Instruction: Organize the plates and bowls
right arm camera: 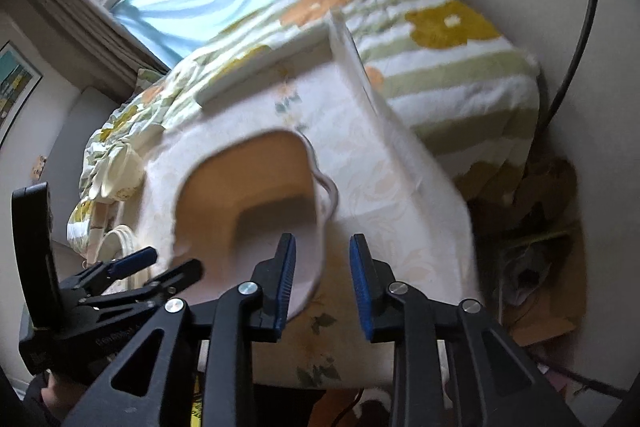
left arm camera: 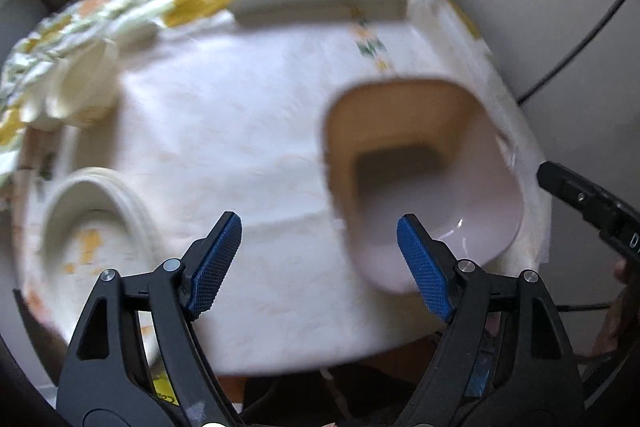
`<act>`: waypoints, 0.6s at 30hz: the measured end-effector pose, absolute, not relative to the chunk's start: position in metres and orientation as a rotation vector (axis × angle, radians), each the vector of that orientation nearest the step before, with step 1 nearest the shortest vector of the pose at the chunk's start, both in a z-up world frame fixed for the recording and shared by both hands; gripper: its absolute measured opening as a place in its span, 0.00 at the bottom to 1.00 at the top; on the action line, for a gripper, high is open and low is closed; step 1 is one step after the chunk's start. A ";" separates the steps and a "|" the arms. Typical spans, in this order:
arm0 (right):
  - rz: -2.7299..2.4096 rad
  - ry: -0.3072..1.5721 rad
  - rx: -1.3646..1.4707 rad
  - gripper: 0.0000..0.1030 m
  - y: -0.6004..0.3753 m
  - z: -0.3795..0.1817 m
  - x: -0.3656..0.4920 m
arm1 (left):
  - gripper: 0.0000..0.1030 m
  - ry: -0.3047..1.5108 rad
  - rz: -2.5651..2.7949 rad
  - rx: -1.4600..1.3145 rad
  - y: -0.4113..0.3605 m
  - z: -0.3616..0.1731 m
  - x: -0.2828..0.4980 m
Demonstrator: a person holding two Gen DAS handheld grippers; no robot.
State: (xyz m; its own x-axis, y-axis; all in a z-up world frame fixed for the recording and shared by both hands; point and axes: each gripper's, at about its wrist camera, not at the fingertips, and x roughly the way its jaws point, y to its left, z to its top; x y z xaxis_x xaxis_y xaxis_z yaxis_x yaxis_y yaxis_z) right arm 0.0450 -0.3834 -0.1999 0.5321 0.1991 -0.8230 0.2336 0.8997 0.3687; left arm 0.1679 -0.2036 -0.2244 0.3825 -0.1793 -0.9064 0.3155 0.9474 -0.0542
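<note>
On the cloth-covered table [left arm camera: 240,131], blurred in both views, three pieces of crockery are seen. Largest: the square bowl [left arm camera: 424,179], tan-shaded inside, toward the table's right near edge. Next: a round plate stack [left arm camera: 96,223] at the left near edge. Smallest: a pale cup [left arm camera: 86,83], far left.

Step judged: the square bowl is being approached for a rim grasp. The near rim is best straddled squarely, one pad inside, one outside, before closing.

Left gripper [left arm camera: 320,259]: spread wide, empty; the bowl's near corner is overlapped by its right finger, contact not discernible. Right gripper [right arm camera: 322,283]: parted narrowly, empty; the bowl's near right rim sits just at its left finger.
</note>
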 end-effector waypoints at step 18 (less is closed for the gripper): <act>0.336 0.884 0.252 0.94 -0.243 -0.108 0.143 | 1.00 0.885 -0.009 -0.005 -0.032 -0.121 0.204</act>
State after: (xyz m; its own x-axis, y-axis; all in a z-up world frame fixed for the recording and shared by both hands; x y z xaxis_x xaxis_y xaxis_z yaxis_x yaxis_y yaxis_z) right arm 0.1430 -0.2434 -0.1082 0.5877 0.3879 -0.7101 -0.1822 0.9185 0.3510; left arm 0.2043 -0.0319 -0.1214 0.6332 -0.0101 -0.7739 0.0056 0.9999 -0.0084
